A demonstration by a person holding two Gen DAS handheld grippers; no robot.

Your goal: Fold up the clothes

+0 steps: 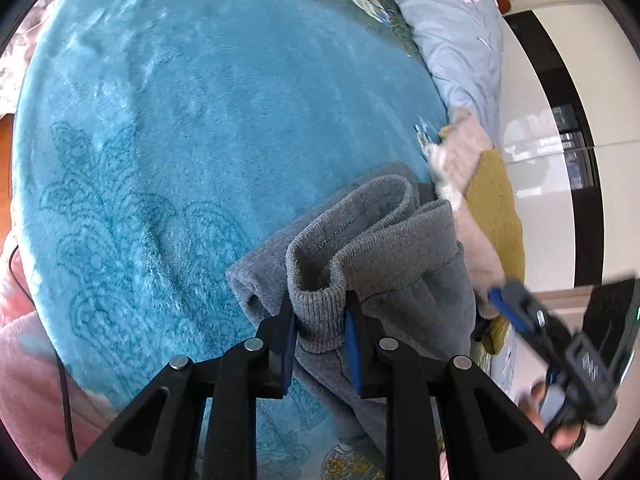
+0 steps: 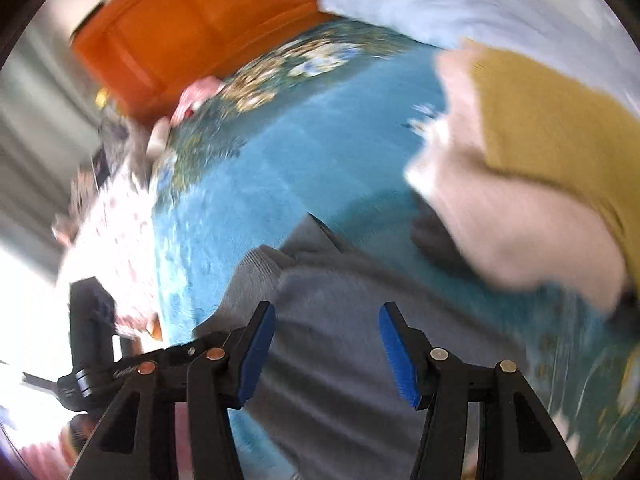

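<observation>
Here, grey garment point(image 1: 384, 240) lies folded on bed point(image 1: 180, 120), ribbed cuff toward camera; left tongs point(image 1: 320, 320) clench cuff; right tongs point(image 2: 328, 348) spread, empty.

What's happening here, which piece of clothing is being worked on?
A person holding a claw in each hand is folding clothes on a bed covered by a teal blanket. The left claw is clamped on the ribbed cuff of a grey garment, which lies bunched at the blanket's edge. The right claw is open above the same grey fabric, gripping nothing; its view is blurred. A pink garment and a mustard one are piled just beyond.
</observation>
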